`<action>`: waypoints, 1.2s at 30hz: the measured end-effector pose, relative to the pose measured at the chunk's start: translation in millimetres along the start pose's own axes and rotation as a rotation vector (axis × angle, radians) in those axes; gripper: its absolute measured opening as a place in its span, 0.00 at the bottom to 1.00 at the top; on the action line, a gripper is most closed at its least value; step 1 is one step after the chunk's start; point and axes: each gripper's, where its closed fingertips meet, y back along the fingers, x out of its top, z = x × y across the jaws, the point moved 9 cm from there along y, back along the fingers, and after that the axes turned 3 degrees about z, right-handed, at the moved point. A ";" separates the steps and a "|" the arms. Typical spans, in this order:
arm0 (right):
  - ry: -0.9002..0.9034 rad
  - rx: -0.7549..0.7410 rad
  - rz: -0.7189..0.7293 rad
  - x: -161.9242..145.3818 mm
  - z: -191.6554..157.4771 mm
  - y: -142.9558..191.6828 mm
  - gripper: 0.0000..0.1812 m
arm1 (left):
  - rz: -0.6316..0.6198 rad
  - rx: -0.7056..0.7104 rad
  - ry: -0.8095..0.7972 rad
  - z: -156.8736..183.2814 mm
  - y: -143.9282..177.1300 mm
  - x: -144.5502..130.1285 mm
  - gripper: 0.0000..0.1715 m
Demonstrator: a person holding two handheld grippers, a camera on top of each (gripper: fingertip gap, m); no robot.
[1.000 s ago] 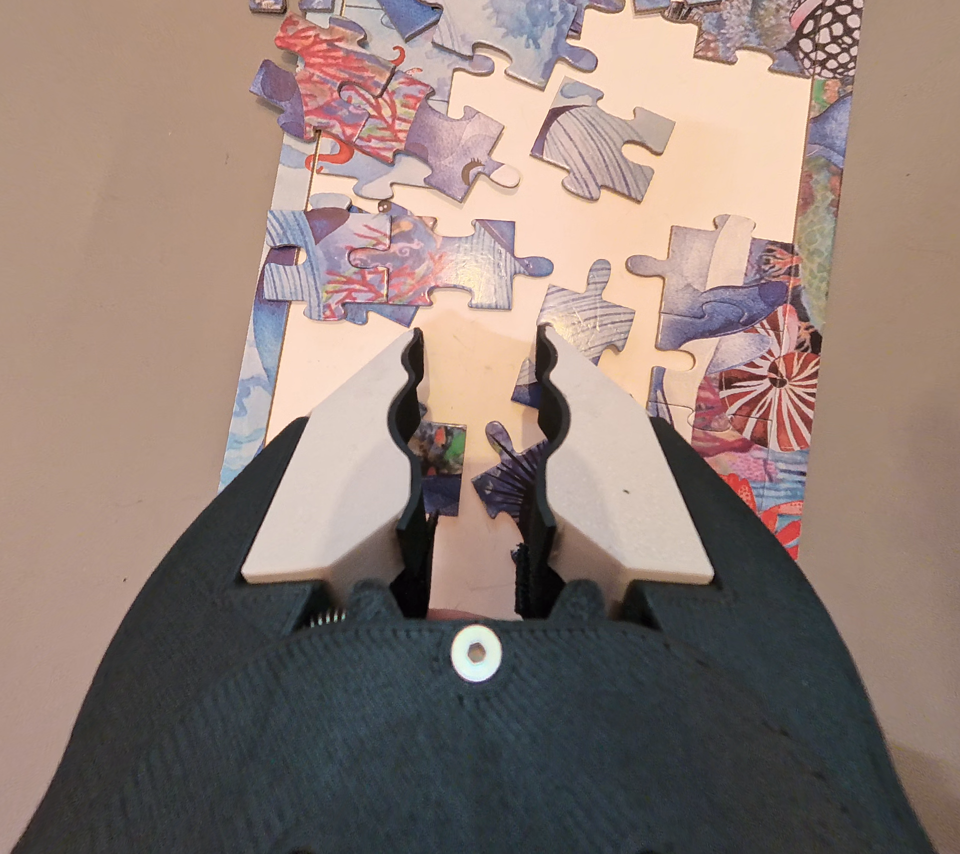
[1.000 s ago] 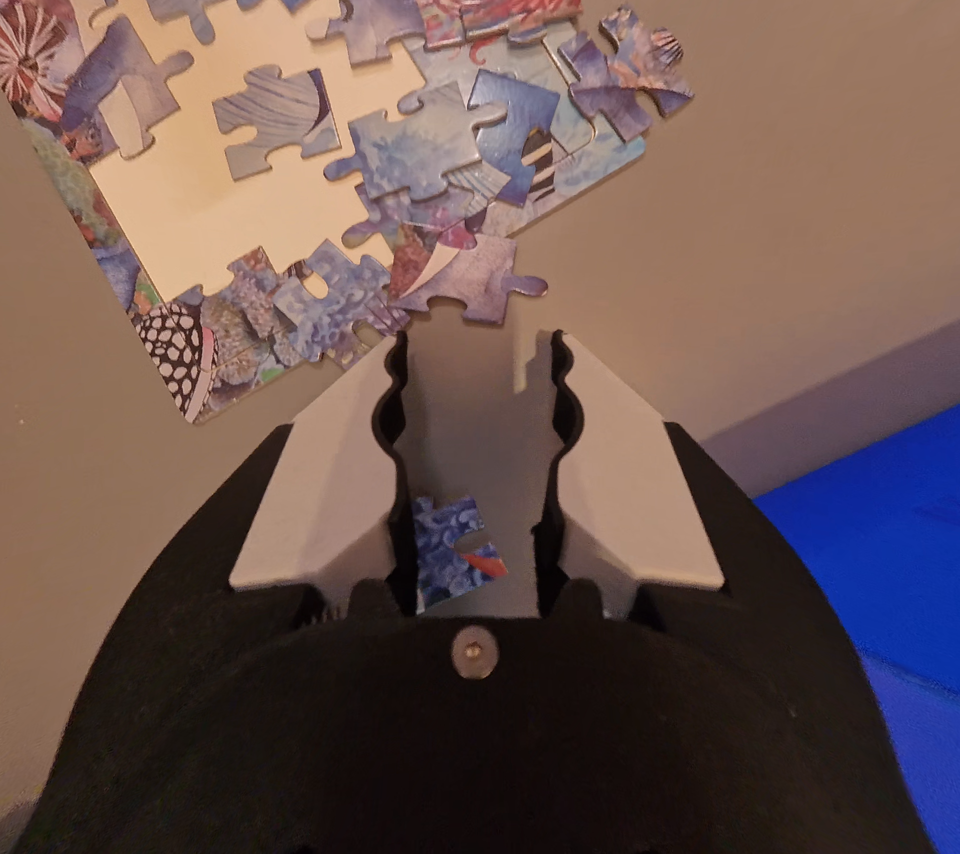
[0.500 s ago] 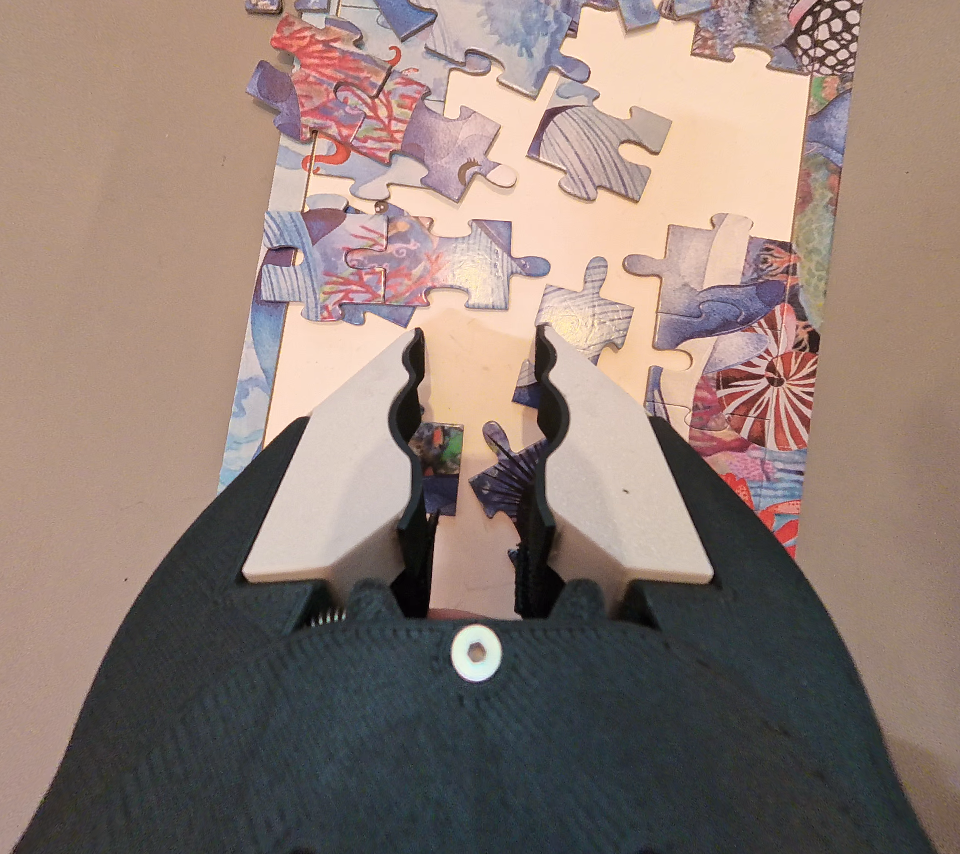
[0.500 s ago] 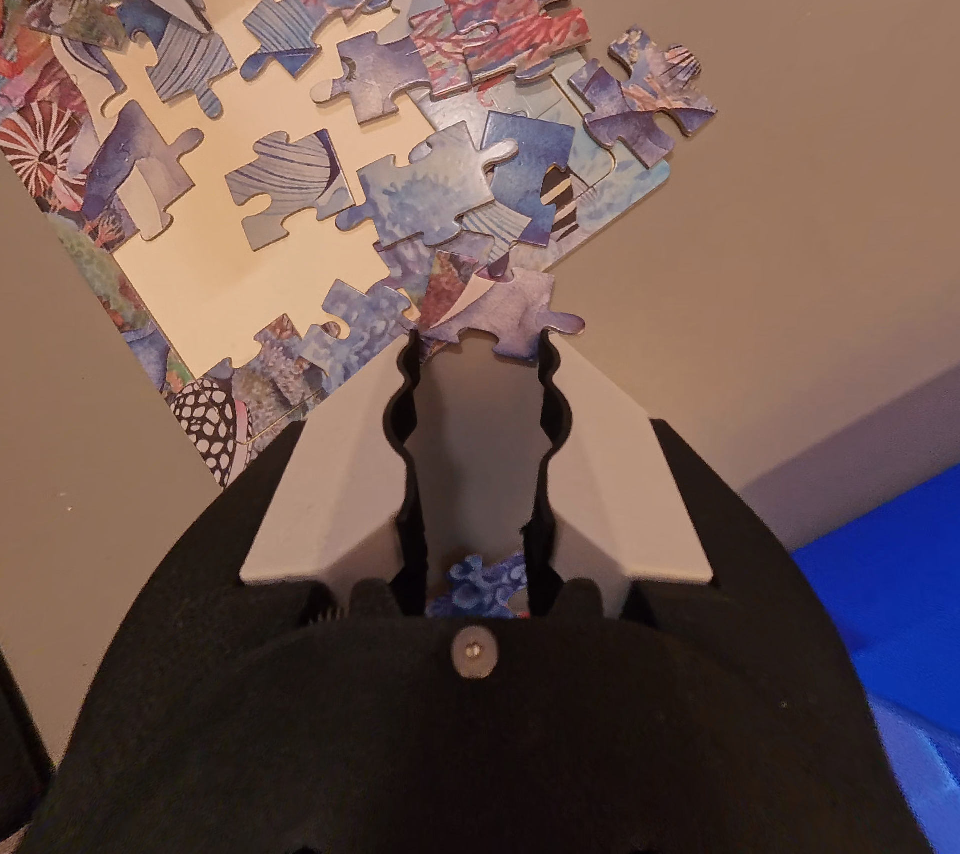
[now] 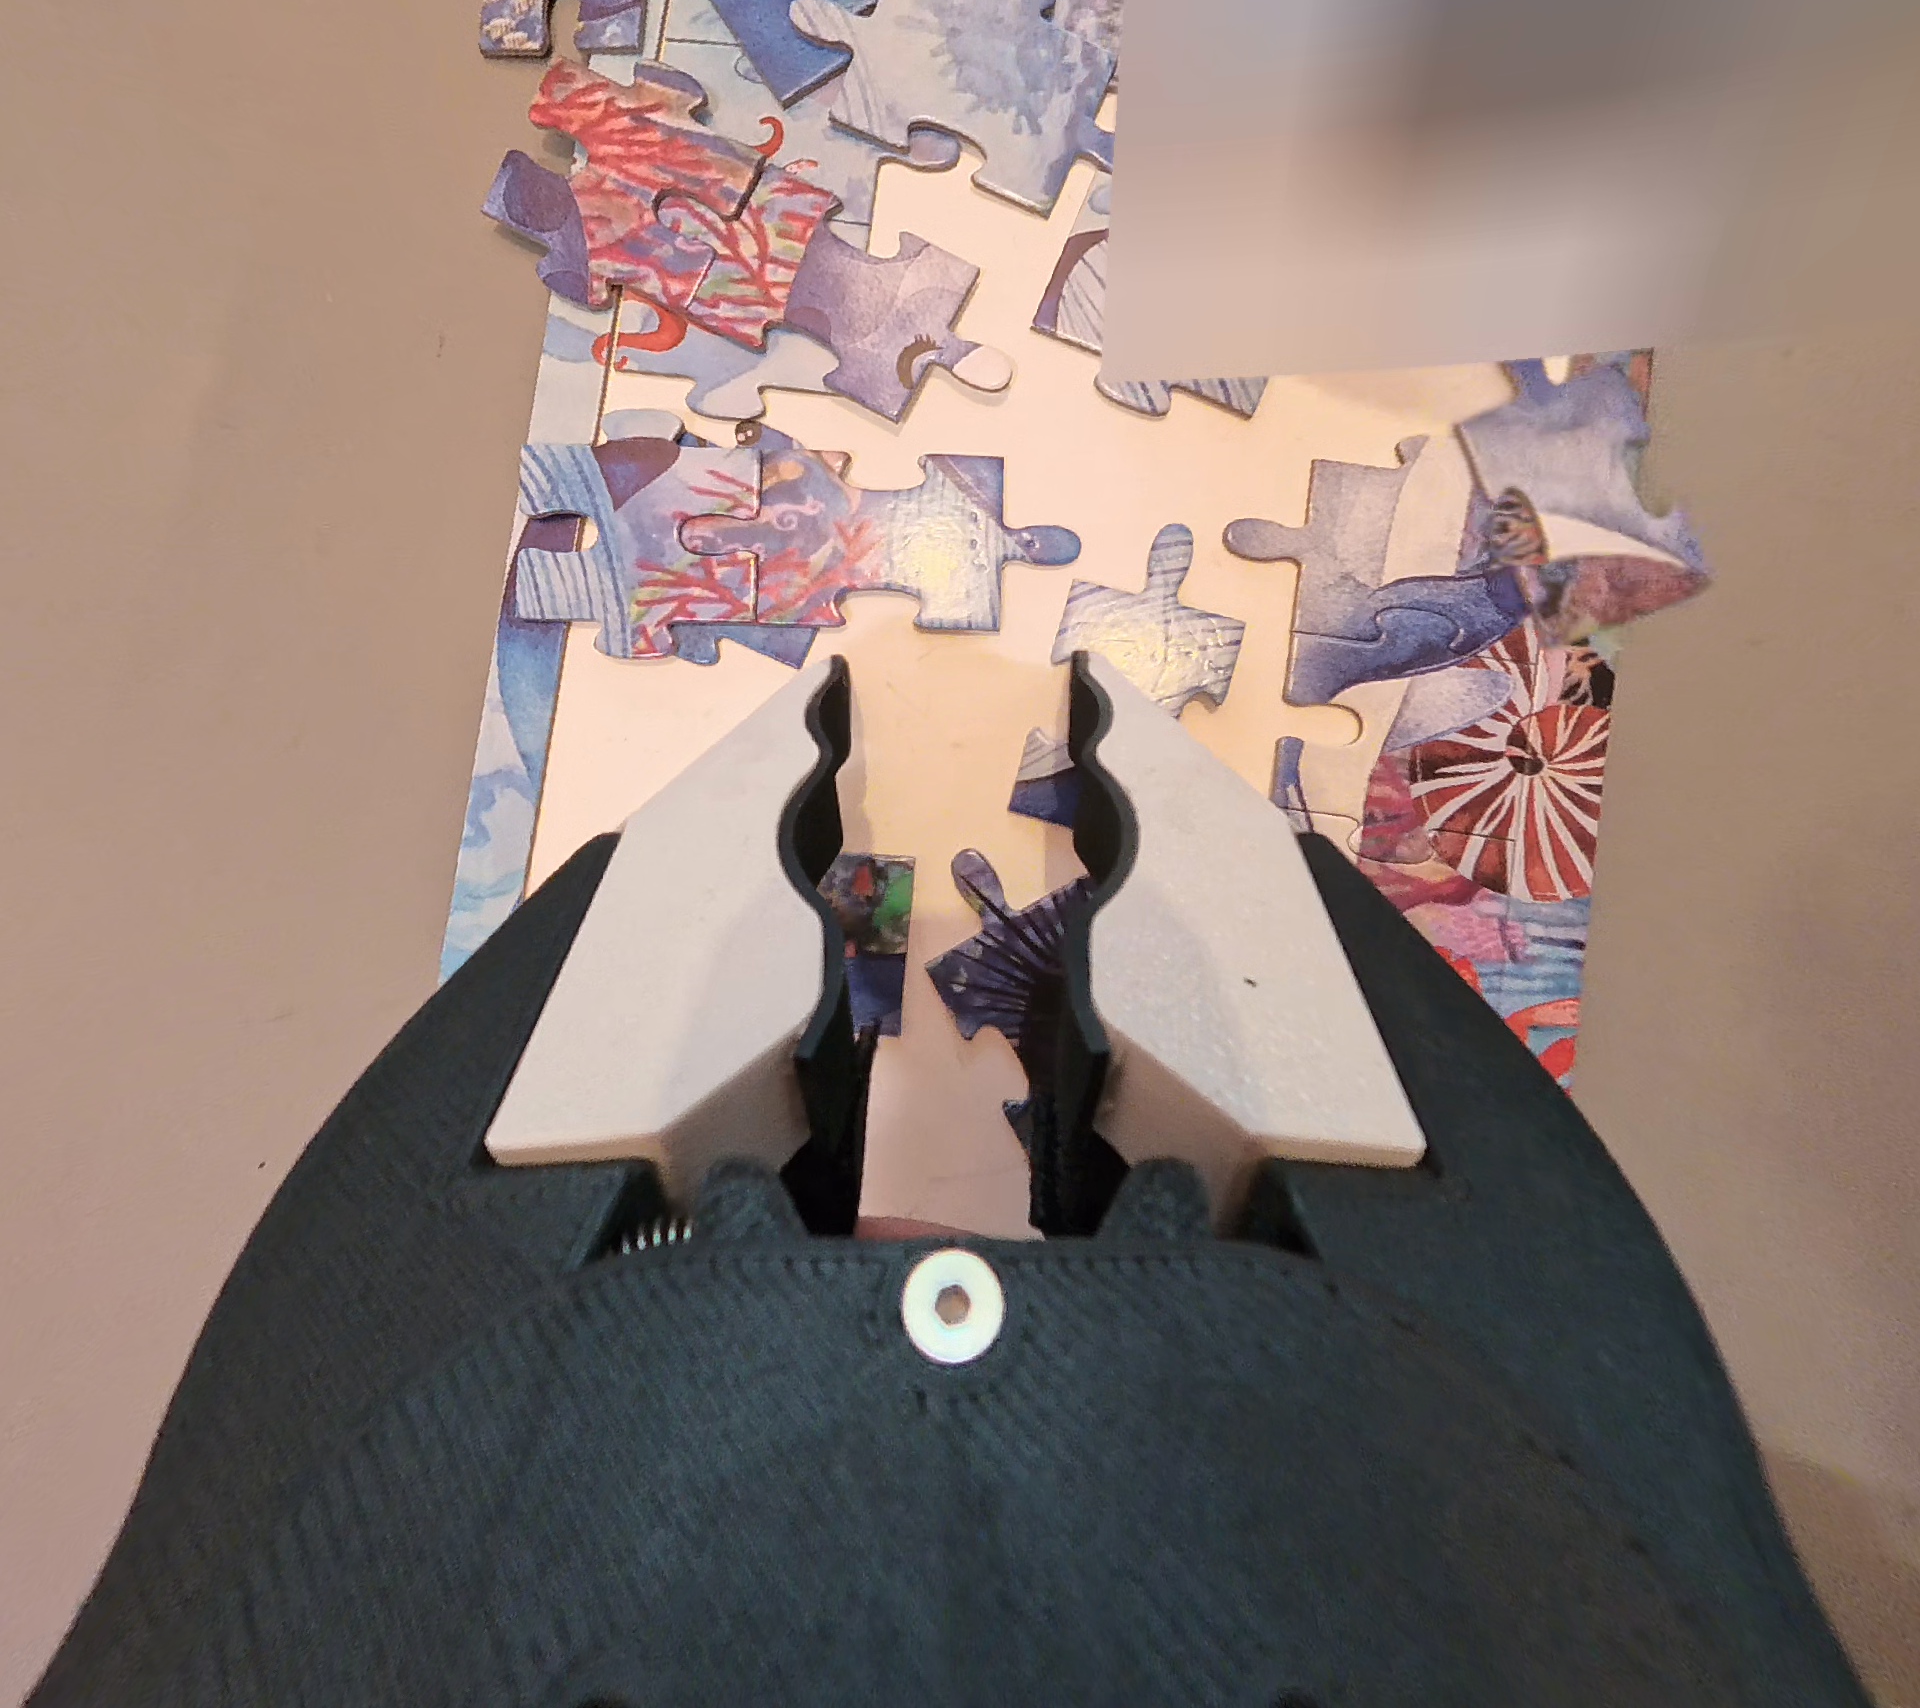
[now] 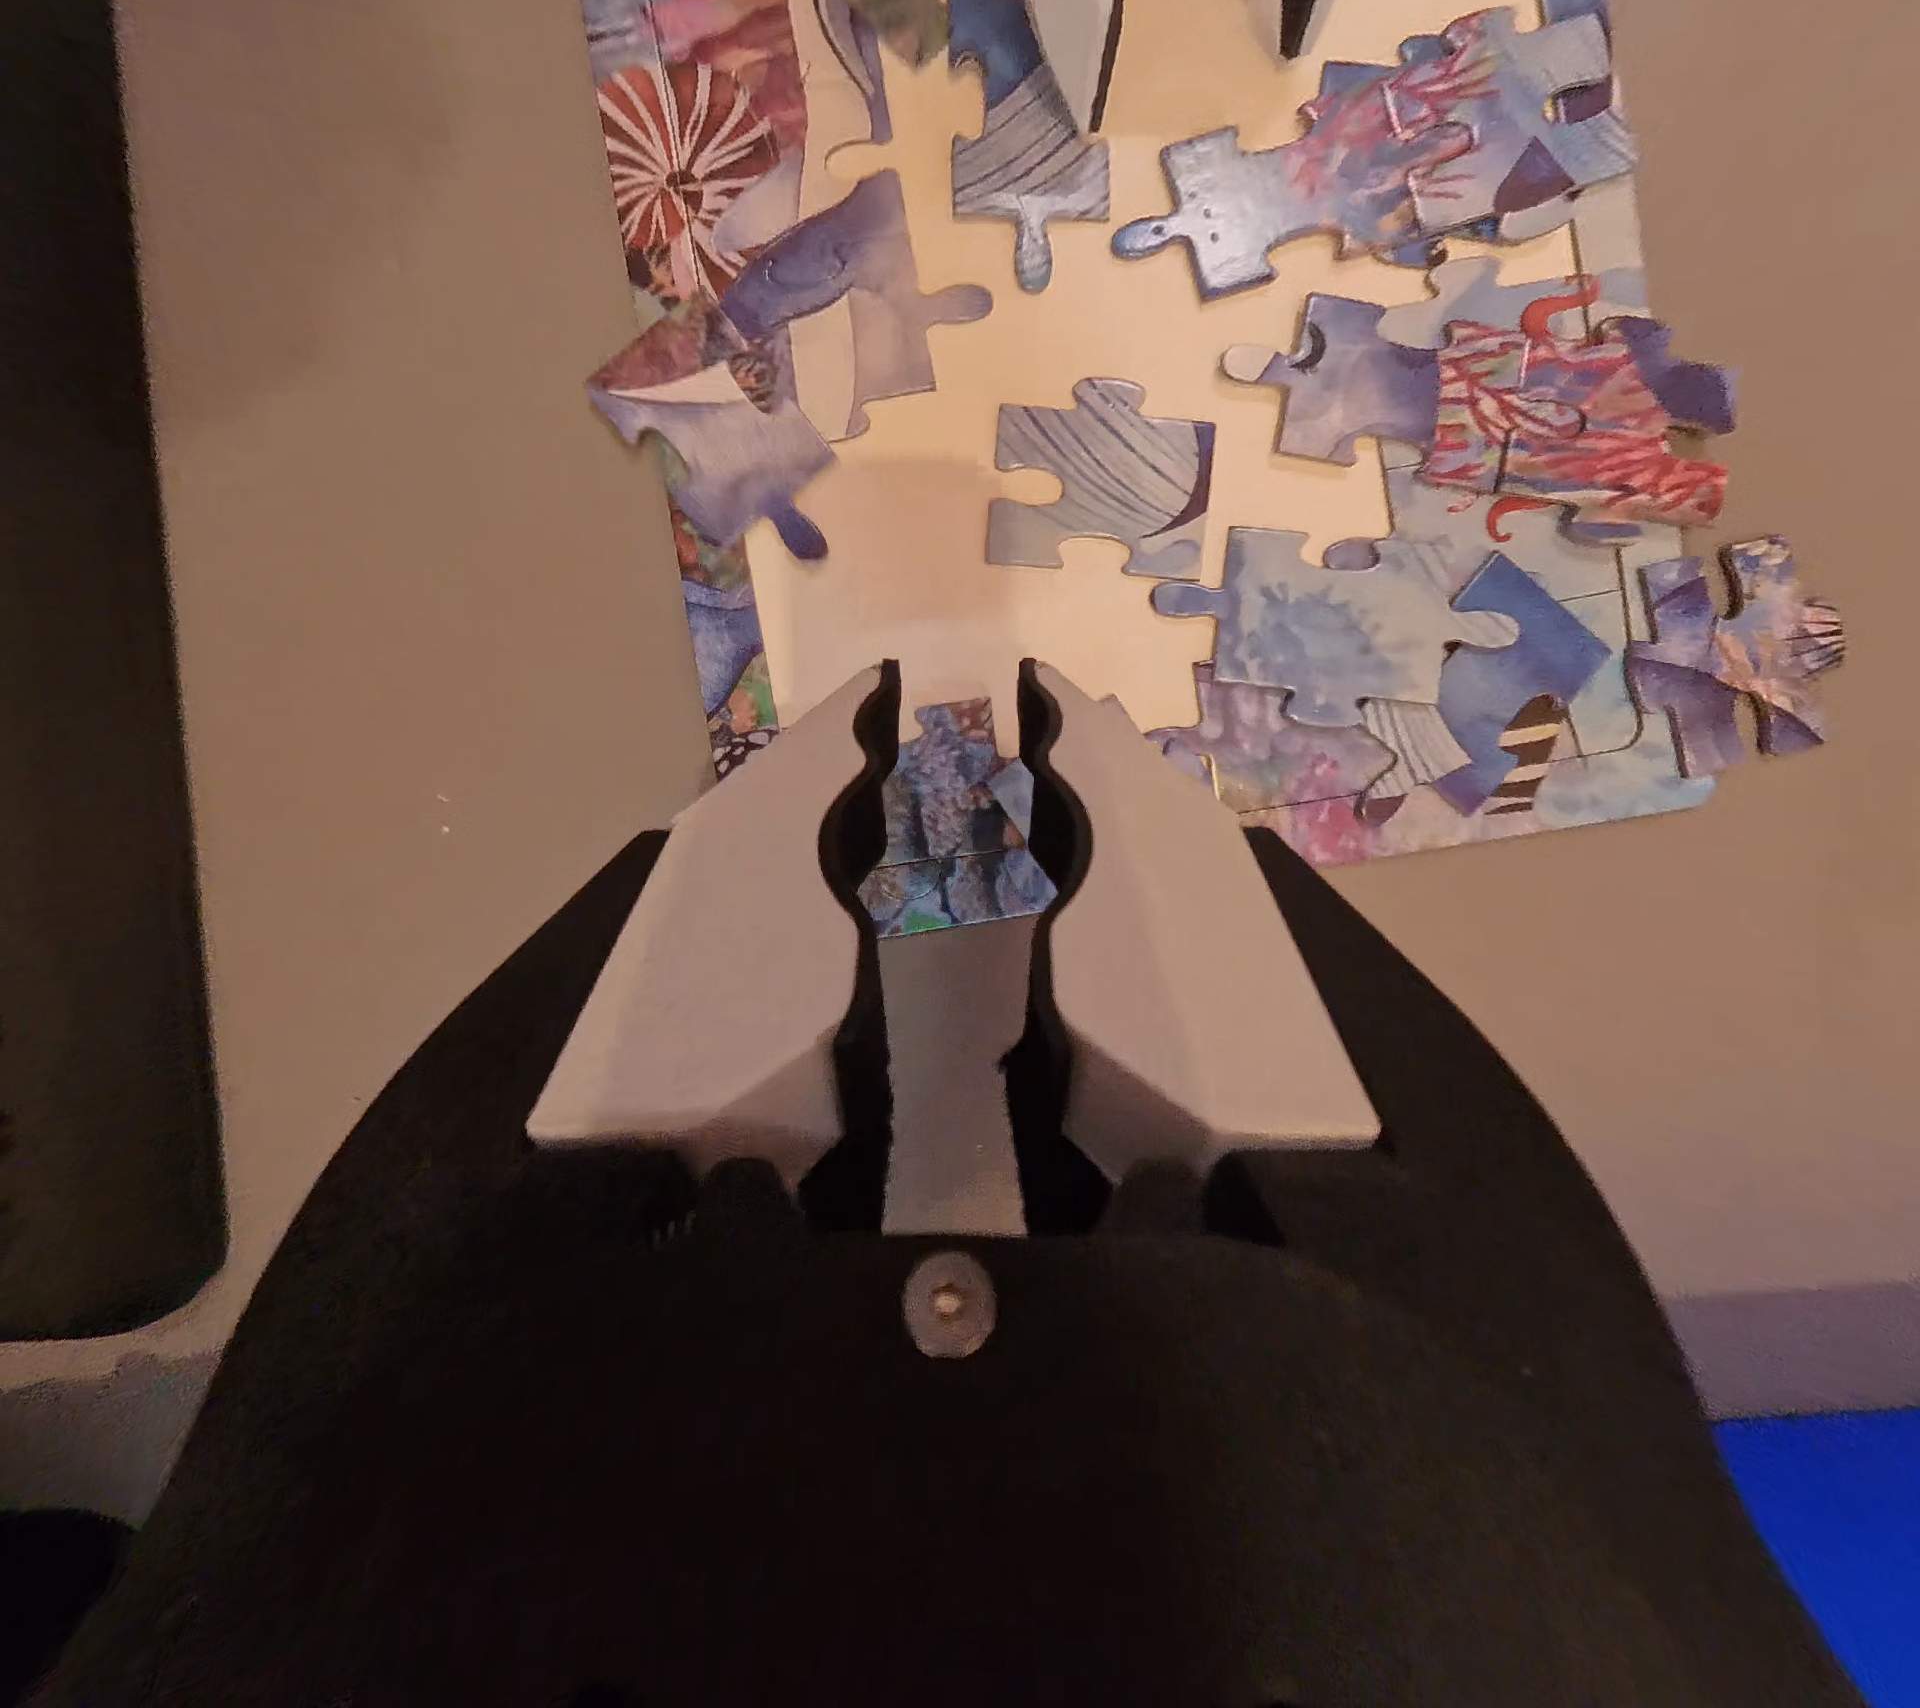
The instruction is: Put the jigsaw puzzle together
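Sorting loose pieces is the step in hand. The left gripper (image 5: 954, 671) hangs wide and empty over the puzzle tray (image 5: 582, 728). The right gripper (image 6: 954, 671), narrow, holds nothing; ahead to its left lies a loose piece (image 6: 717, 437). Next: seat it.

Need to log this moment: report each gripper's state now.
Left gripper: jaws open, holding nothing, over the puzzle tray.
Right gripper: jaws open, narrower gap, nothing gripped.
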 end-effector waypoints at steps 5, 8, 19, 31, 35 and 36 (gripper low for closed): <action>0.024 0.052 0.041 15.2 -19.7 -3.7 0.19 | 0.007 -0.008 -0.011 3.4 2.9 2.7 0.24; 0.069 0.097 0.051 27.7 -37.2 -15.6 0.21 | 0.012 -0.026 -0.030 9.9 6.1 5.5 0.24; 0.048 0.057 0.022 17.7 -28.7 -38.9 0.11 | 0.021 -0.131 -0.315 71.1 -3.8 20.8 0.42; 0.025 -0.008 0.018 13.4 -20.9 -36.8 0.07 | 0.037 -0.106 -0.303 80.4 -22.9 28.5 0.58; 0.009 -0.039 0.020 13.1 -17.8 -34.9 0.07 | 0.033 -0.098 -0.281 81.1 -25.9 29.2 0.56; 0.004 -0.032 0.028 13.3 -17.9 -33.5 0.07 | 0.032 -0.098 -0.272 81.0 -26.4 29.5 0.56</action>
